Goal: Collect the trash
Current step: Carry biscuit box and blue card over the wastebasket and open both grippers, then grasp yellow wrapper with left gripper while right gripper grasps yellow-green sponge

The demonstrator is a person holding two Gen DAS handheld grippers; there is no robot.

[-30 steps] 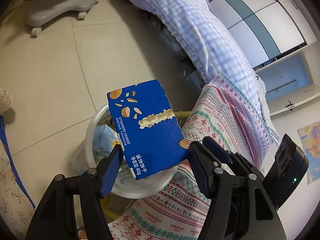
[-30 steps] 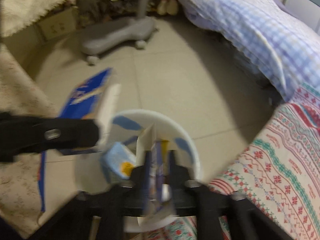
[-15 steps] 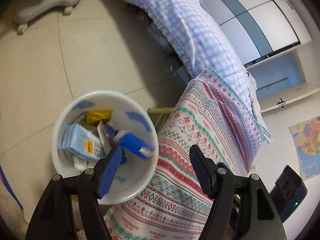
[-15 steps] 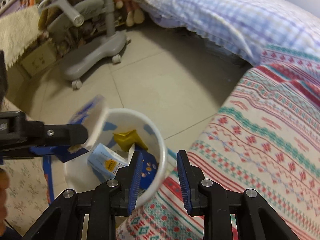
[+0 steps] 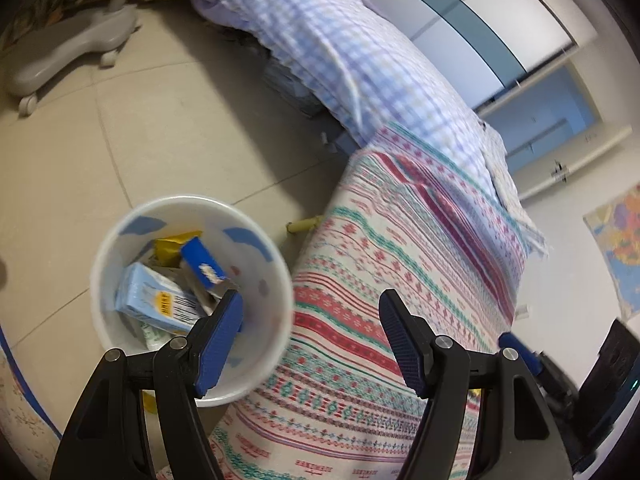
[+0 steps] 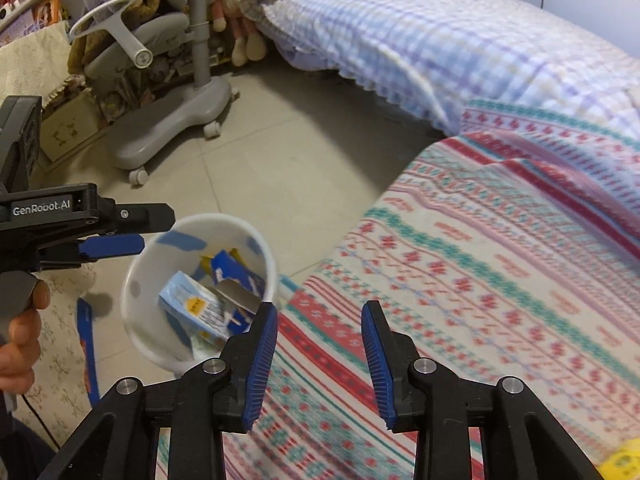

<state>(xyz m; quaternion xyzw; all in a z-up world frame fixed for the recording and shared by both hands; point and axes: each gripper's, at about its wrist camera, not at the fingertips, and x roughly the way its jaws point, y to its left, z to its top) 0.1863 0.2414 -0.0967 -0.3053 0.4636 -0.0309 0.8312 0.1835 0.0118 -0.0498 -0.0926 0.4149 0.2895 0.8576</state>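
Trash bin (image 5: 276, 280): white, on the floor at the corner of the bed (image 5: 400, 240); holds a pale blue carton (image 5: 156, 300), a dark blue box (image 5: 202, 260) and a yellow wrapper (image 5: 170, 246). Collected so far.

Left to collect: a yellow item (image 6: 628, 460) on the bed's near edge, mostly cut off; likely trash.

Your left tongs (image 5: 310, 338): spread wide, empty, touching nothing.

Your right tongs (image 6: 318, 356): jaws just opening, partly spread, nothing between them.

Dim indoor light, fisheye warping, seemingly motion-blurred.
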